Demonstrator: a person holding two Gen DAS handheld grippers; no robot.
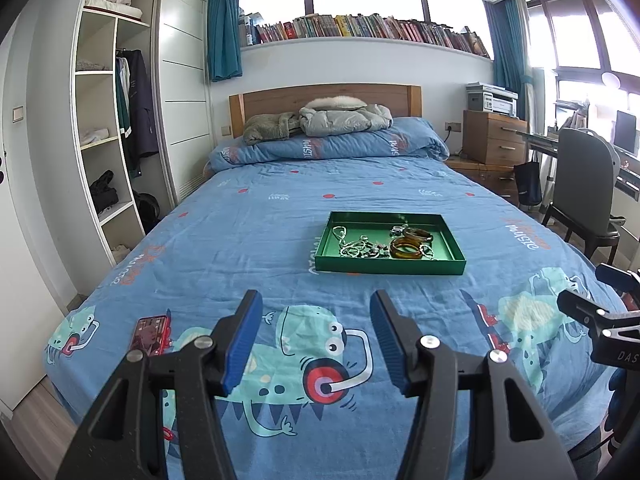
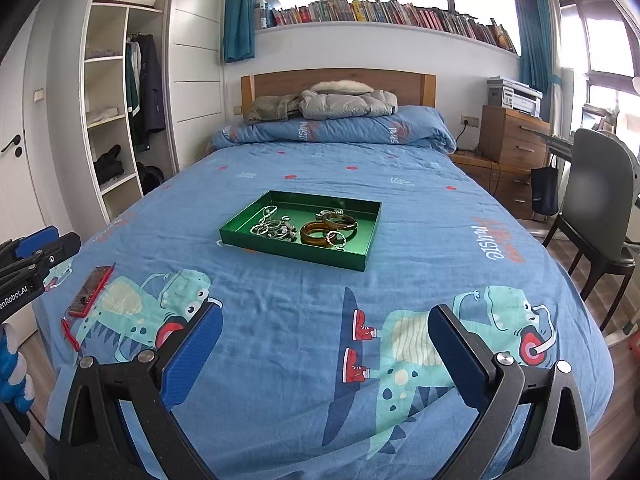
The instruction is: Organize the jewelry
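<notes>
All the jewelry in view lay inside the green tray (image 2: 362, 236), which sat on the blue bedspread (image 2: 280, 292) near the middle of the bed. 2 amber bangles (image 2: 316, 233) rested toward the tray's right half, one partly behind the other, and a heap of silver chains and rings (image 2: 272, 227) lay to their left, the strands looped over each other. No piece showed on the bedspread outside the tray. That layout would fit either pieces gathered in and awaiting sorting, or a collection already put away, so the stage could not be settled.

If sorting within the tray was the step in hand, it would go best by approaching from above the low wall, taking a rigid bangle by its rim rather than pinching into the tangle, and lifting chains slowly at one end so neighbours did not drag along.

The left gripper (image 1: 316, 344) hovered over the near part of the bed, its fingers spread wide, holding and touching nothing. The right gripper (image 2: 324, 344) hung likewise, fingers spread even wider, empty, well short of the tray. A red phone (image 2: 91, 290) lay near the bed's left edge, apart from the tray.
</notes>
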